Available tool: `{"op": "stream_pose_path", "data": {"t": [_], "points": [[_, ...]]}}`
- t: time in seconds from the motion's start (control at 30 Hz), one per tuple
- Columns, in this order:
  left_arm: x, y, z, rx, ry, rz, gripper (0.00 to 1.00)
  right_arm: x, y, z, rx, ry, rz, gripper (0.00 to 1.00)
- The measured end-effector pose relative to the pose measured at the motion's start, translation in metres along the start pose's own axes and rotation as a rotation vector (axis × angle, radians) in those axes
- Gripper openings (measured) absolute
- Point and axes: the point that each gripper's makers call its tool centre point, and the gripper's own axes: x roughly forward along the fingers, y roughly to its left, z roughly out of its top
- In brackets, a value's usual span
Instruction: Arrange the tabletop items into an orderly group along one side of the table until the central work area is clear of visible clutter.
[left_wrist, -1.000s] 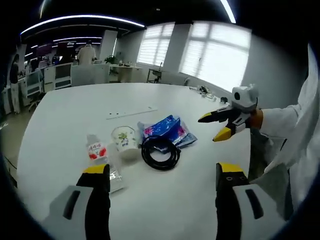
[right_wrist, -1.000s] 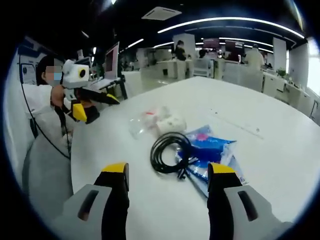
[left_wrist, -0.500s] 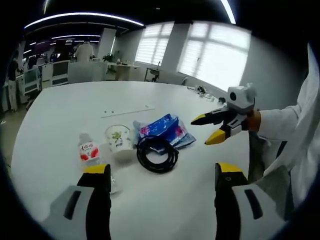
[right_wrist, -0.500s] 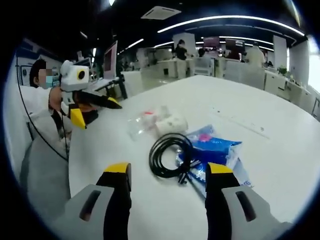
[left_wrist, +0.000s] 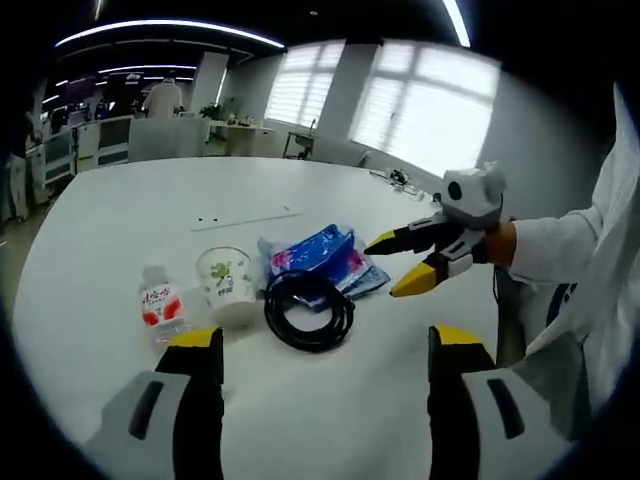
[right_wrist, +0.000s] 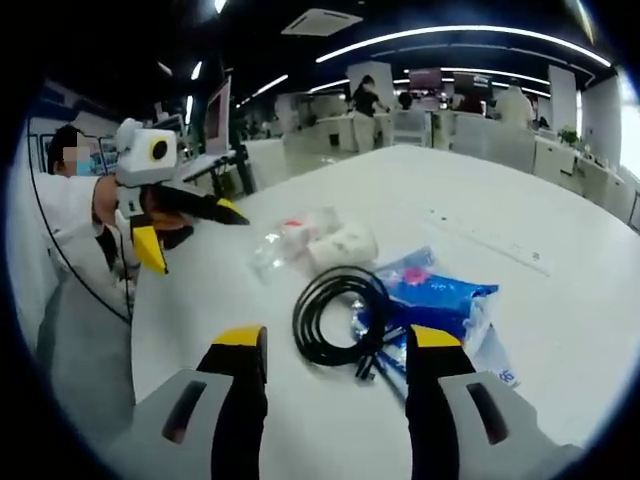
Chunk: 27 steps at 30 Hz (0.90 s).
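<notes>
A coiled black cable (left_wrist: 308, 308) lies mid-table against a blue plastic packet (left_wrist: 318, 255). Left of them a white paper cup (left_wrist: 224, 280) lies on its side beside a small clear bottle with a red label (left_wrist: 160, 305). My left gripper (left_wrist: 325, 345) hangs open just short of the cable, nothing between its jaws. My right gripper (left_wrist: 385, 268) comes in from the right, open, its tips close above the packet's edge. In the right gripper view the cable (right_wrist: 335, 320), packet (right_wrist: 440, 300), cup (right_wrist: 342, 245) and bottle (right_wrist: 285, 235) lie ahead of my open right gripper (right_wrist: 333, 345); the left gripper (right_wrist: 195, 240) is at the left.
A thin pale strip (left_wrist: 245, 220) lies further out on the white round table (left_wrist: 120, 210). A white-coated sleeve (left_wrist: 570, 260) holds the right gripper at the table's edge. Office desks and people stand far behind, with bright windows (left_wrist: 430, 110) beyond.
The right gripper has moved in toward the blue packet and cable. Both cameras have drifted slightly nearer the pile. The items lie as before and both grippers stay open.
</notes>
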Motion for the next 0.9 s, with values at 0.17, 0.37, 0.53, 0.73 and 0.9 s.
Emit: {"op": "stream_pose_path", "data": {"t": [0.17,0.37,0.53,0.73,0.9], "points": [[0.007,-0.001,0.001,0.001,-0.001,-0.010,0.86,0.005,0.000,-0.001,0.008,0.000,0.007,0.50],[0.015,-0.002,0.001,-0.002,0.003,-0.022,0.85,0.013,0.000,-0.004,0.027,0.011,0.017,0.49],[0.021,-0.002,0.001,-0.004,0.006,-0.030,0.85,0.019,-0.002,-0.005,0.025,0.010,0.019,0.48],[0.027,-0.002,0.000,-0.006,0.010,-0.042,0.85,0.026,-0.005,-0.004,0.026,0.015,0.023,0.47],[0.033,-0.002,-0.001,-0.006,0.016,-0.050,0.85,0.033,-0.007,-0.005,0.025,0.024,0.025,0.46]]}}
